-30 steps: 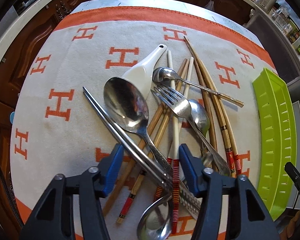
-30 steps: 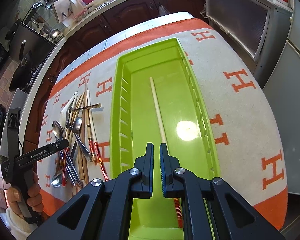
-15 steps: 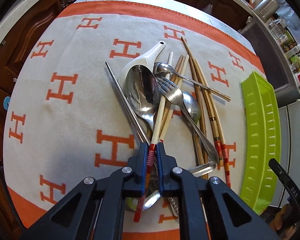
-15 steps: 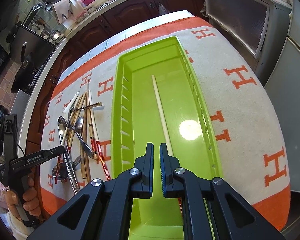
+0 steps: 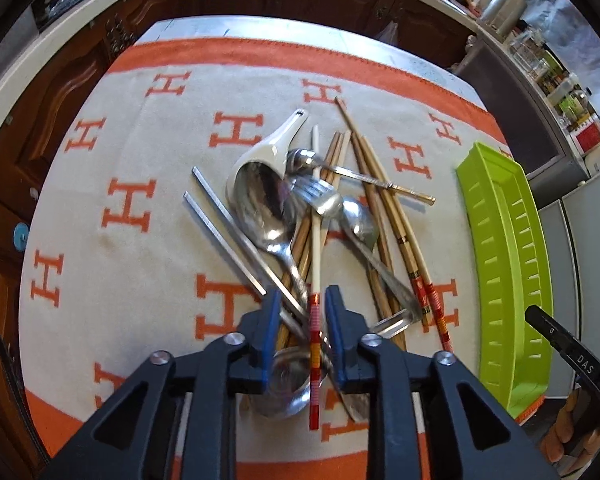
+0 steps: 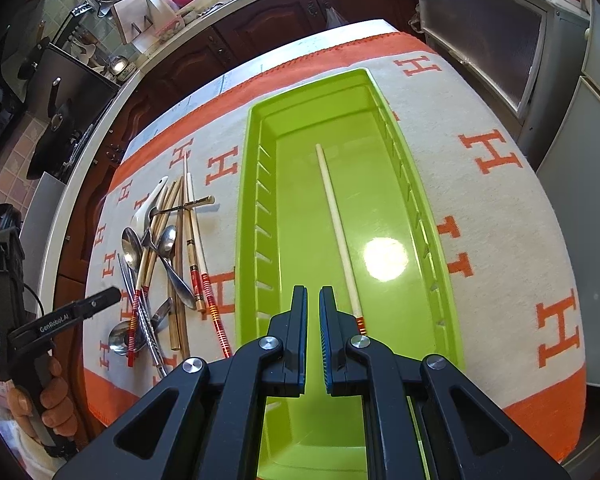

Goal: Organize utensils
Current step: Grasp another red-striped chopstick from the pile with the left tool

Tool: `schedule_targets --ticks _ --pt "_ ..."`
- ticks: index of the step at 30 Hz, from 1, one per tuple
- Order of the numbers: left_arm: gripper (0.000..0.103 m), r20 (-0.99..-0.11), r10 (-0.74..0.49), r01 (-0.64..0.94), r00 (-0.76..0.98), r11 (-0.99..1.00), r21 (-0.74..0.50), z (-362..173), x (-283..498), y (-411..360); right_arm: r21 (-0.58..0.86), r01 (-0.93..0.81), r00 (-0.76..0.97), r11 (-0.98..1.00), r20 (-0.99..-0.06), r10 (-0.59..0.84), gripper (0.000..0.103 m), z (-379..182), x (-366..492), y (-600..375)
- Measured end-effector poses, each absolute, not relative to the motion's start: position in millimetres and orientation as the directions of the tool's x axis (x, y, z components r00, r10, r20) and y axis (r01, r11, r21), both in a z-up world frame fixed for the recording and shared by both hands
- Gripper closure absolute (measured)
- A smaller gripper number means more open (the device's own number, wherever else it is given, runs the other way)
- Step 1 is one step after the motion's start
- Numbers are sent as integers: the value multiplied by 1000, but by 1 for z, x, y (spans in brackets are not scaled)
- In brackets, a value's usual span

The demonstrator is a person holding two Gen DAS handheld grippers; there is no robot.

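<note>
A heap of utensils lies on the H-patterned cloth: a white ceramic spoon, a large metal spoon, a fork, metal chopsticks and wooden chopsticks. My left gripper hangs over the near end of the heap. Its jaws are opening, and a cream chopstick with a red-striped end runs between the pads without touching them. My right gripper is shut on nothing above the green tray. One matching cream chopstick lies in that tray.
The tray sits to the right of the heap on the cloth. Dark wooden cabinets and a pale counter edge ring the table. A person's hand holds the left gripper's handle. Jars and appliances crowd the far right counter.
The left jaws shut on the red-striped chopstick, then parted again as the gripper rose and backed off a little. The large spoon and metal chopsticks shifted in the heap. The right gripper kept still.
</note>
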State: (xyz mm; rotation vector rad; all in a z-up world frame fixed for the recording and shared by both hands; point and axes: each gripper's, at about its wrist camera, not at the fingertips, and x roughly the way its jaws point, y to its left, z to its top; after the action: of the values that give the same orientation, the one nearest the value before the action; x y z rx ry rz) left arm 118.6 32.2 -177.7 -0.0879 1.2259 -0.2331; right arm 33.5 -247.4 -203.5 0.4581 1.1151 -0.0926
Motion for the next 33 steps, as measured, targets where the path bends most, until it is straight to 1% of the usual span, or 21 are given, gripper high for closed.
schedule_targets --ticks 1,9,14,15,20,21,22,23,25,30,33 --pt "73 -920 -215 142 327 974 -177 -179 120 29 310 297 446 903 -881 156 97 -204 34 -247" --pt "73 -923 -172 200 345 974 -107 -200 137 9 307 303 448 902 -882 149 97 -207 32 -250" --pt "79 -932 -136 200 335 977 -71 -210 141 6 310 312 441 898 -884 152 97 -212 32 -253" --pt "81 -934 -135 199 330 978 -71 -212 142 6 312 314 439 897 -885 154 97 -214 33 -253" --pt "84 -933 -128 192 335 979 -65 -212 141 6 315 318 433 894 -887 159 97 -218 34 -254" --pt "86 -933 -129 188 336 980 -68 -210 140 7 315 319 434 894 -887 157 97 -218 34 -254" --pt "91 -932 -131 185 338 980 -70 -209 139 7 314 320 436 894 -886 155 97 -218 34 -253" --pt "93 -930 -136 180 340 981 -77 -206 138 8 313 321 438 894 -886 154 97 -218 34 -254" --pt "98 -932 -167 174 320 978 -115 -203 133 10 315 323 441 892 -884 153 97 -218 33 -255" --pt "99 -930 -174 164 325 978 -125 -196 123 17 322 327 437 888 -885 160 97 -220 34 -254" --pt "99 -926 -196 149 323 977 -154 -190 119 22 320 322 438 891 -885 160 97 -219 34 -251"
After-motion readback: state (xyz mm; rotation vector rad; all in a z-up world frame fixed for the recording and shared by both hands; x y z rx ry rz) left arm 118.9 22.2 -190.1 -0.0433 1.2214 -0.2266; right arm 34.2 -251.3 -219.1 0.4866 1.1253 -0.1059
